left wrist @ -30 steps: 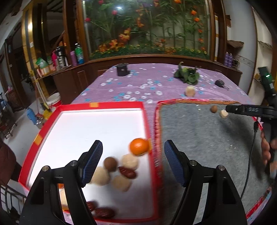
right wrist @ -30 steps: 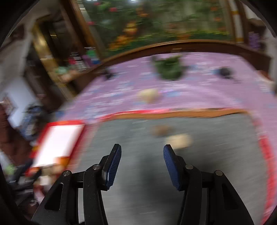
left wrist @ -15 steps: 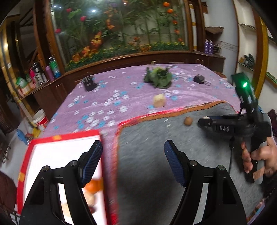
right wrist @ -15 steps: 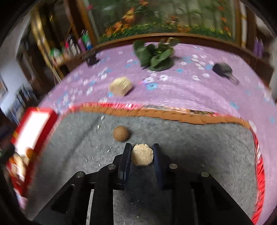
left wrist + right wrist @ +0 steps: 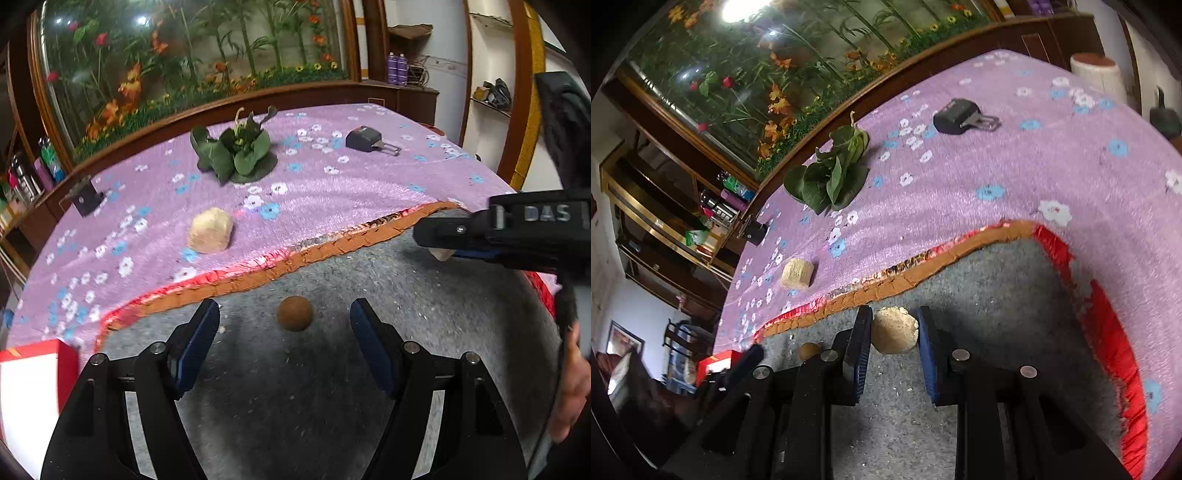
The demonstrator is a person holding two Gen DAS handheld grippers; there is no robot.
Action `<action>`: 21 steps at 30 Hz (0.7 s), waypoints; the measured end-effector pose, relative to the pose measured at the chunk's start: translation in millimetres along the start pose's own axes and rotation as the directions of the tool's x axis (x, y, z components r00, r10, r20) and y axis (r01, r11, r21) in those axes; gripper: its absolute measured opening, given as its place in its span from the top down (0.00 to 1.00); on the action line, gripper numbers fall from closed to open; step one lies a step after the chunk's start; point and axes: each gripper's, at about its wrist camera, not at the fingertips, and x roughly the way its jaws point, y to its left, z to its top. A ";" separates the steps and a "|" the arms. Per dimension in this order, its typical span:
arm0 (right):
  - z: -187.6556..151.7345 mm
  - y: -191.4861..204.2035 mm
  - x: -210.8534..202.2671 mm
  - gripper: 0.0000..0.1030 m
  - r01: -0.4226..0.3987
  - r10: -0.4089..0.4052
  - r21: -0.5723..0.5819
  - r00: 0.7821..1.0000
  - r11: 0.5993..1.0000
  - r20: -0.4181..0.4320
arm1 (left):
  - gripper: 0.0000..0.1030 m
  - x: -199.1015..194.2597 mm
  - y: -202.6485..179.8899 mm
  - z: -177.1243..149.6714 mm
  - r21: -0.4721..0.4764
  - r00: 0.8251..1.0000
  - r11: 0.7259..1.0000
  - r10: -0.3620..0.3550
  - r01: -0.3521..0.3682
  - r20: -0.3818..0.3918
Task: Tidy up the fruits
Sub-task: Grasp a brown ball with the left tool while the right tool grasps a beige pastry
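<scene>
My left gripper (image 5: pixel 284 321) is open, its fingers on either side of a small round brown fruit (image 5: pixel 294 313) lying on the grey mat (image 5: pixel 332 387). My right gripper (image 5: pixel 892 332) is shut on a pale beige fruit (image 5: pixel 894 335) and holds it tilted above the mat; it also shows in the left wrist view (image 5: pixel 439 240) at the right, with the beige fruit (image 5: pixel 441 254) peeking below it. The brown fruit (image 5: pixel 809 350) sits to the left of the right gripper. A corner of the red-rimmed white tray (image 5: pixel 26 387) shows at the lower left.
A pale beige block (image 5: pixel 210 234) lies on the purple flowered cloth (image 5: pixel 332 192) beyond the mat's orange edge. A green leafy vegetable (image 5: pixel 236 151), a black key fob (image 5: pixel 369 140) and a small black box (image 5: pixel 86 197) lie farther back.
My left gripper swung right from the tray, over the mat, to the brown fruit. My right gripper closed on the beige fruit, then lifted it and tilted.
</scene>
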 end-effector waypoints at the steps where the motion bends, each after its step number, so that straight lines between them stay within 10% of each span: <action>1: 0.1 0.8 0.0 0.75 0.005 -0.005 -0.004 1.000 1.000 0.001 | 0.33 3.5 -0.3 -0.9 0.001 1.000 1.000 0.010 -0.010 -0.010; 9: -0.5 5.6 6.9 0.75 0.012 -0.012 -0.023 1.000 1.000 0.000 | 0.82 18.3 3.3 -0.6 -0.048 0.998 0.998 -0.029 0.026 -0.059; 21: -9.0 28.0 0.3 0.75 0.014 -0.003 -0.156 0.997 0.988 0.071 | 0.82 -60.0 25.6 -21.7 -0.115 0.995 0.991 0.073 -0.064 0.074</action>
